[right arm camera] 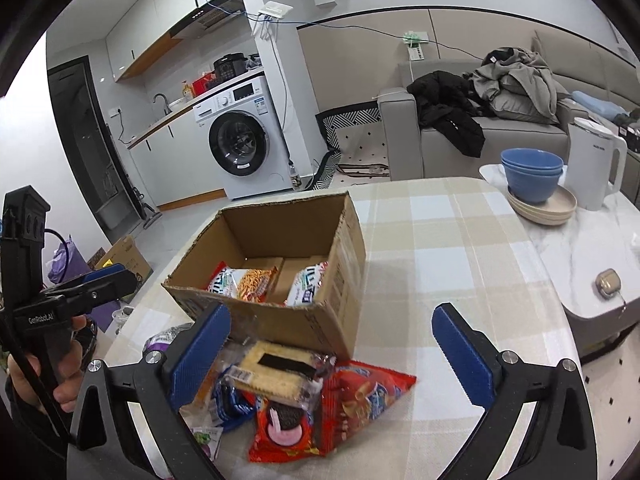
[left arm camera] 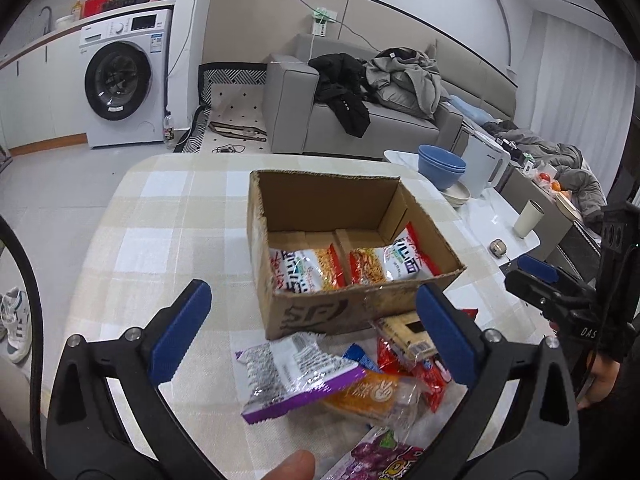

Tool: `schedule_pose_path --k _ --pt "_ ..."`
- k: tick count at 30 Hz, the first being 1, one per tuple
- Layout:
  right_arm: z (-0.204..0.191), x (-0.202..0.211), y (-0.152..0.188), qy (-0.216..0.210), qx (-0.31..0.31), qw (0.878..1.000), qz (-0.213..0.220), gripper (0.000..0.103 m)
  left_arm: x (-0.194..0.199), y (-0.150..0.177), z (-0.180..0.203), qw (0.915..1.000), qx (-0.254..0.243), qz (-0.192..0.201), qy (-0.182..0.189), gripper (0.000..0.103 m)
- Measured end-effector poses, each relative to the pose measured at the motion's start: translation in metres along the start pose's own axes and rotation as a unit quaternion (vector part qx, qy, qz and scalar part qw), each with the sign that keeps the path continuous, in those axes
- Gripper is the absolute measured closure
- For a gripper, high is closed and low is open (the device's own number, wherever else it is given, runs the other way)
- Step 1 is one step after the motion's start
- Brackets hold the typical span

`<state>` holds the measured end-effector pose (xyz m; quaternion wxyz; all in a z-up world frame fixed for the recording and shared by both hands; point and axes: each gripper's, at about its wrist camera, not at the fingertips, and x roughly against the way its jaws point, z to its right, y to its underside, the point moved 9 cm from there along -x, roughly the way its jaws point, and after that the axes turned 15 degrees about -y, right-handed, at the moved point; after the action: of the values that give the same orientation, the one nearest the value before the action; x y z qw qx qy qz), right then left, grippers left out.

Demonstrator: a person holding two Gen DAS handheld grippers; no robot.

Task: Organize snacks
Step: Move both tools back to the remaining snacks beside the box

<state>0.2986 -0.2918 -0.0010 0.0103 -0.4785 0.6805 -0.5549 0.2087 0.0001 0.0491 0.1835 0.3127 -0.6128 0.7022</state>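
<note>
Before the open brown cardboard box (left arm camera: 352,248), my left gripper (left arm camera: 312,336) and right gripper (right arm camera: 332,352) gape wide, both empty; the heaped loose snack packets (right arm camera: 304,396) probably overlap, so I might pinch two.

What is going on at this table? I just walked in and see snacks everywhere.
A person is sorting snacks with two handheld grippers. The brown cardboard box already holds two red-and-white noodle packets. The left gripper and right gripper both hover open and empty over the loose wrapped snacks on the checked tablecloth.

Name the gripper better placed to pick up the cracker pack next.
Right, probably. The right gripper is open, and the cracker pack lies between its fingers. The left gripper, also open, frames the purple-edged packet instead.
</note>
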Motion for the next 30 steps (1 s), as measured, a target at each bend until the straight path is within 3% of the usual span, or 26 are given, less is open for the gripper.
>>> schedule_pose_path --k 16,30 --pt "0.027 0.01 0.048 0.034 -0.039 0.998 -0.024 0.0 -0.016 0.058 -0.033 0.9979 0.029 -0.055 -0.019 0.001" --pt "0.038 -0.004 0.068 0.045 -0.062 0.996 -0.048 0.0 -0.039 0.064 -0.013 0.9956 0.032 -0.088 -0.001 0.001"
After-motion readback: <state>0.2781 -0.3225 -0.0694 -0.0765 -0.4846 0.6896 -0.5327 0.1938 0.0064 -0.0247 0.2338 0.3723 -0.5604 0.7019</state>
